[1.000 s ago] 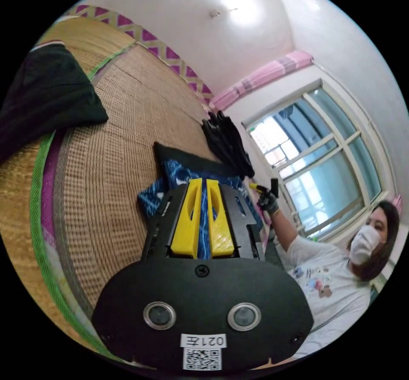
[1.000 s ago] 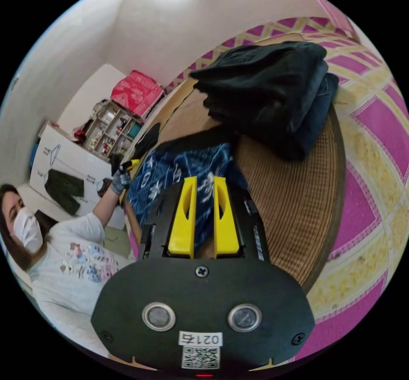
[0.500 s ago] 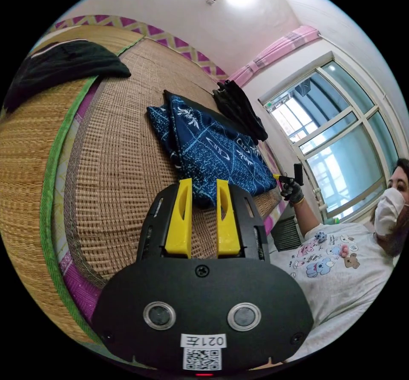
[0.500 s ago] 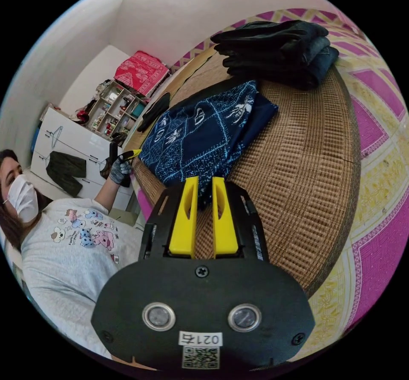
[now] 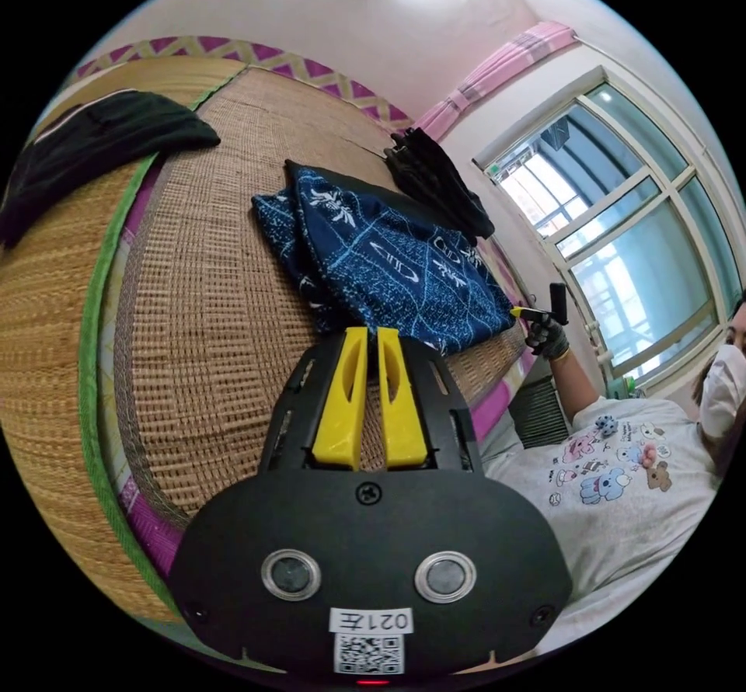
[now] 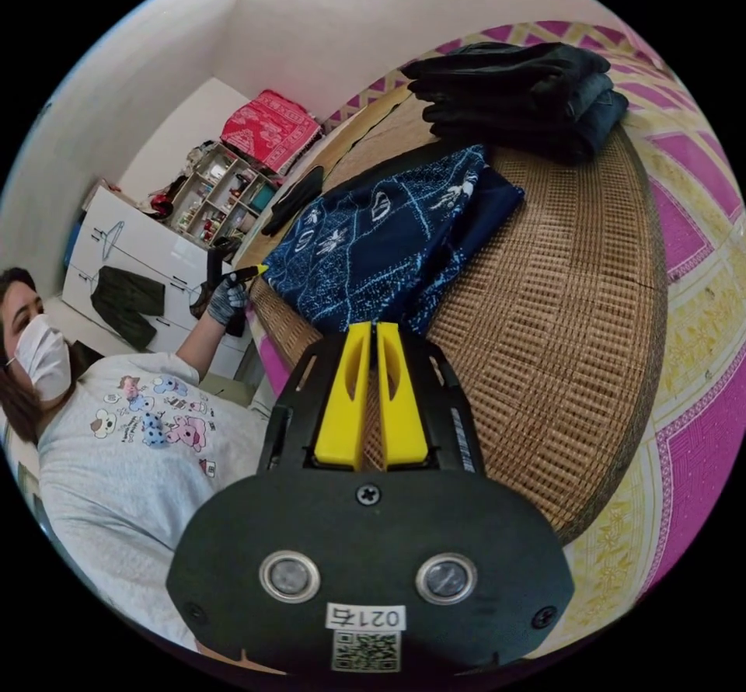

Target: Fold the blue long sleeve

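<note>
Blue long sleeve lies folded on woven mat, near black clothes pile. Left tongs and right tongs both together, empty, just short of its near edge. Fold looks done; square edges gently, don't drag.

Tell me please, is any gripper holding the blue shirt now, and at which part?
Nothing is held. The left gripper and right gripper have their jaws together, empty, short of the folded blue shirt lying on the woven mat.

Folded blue long sleeve on mat
</note>
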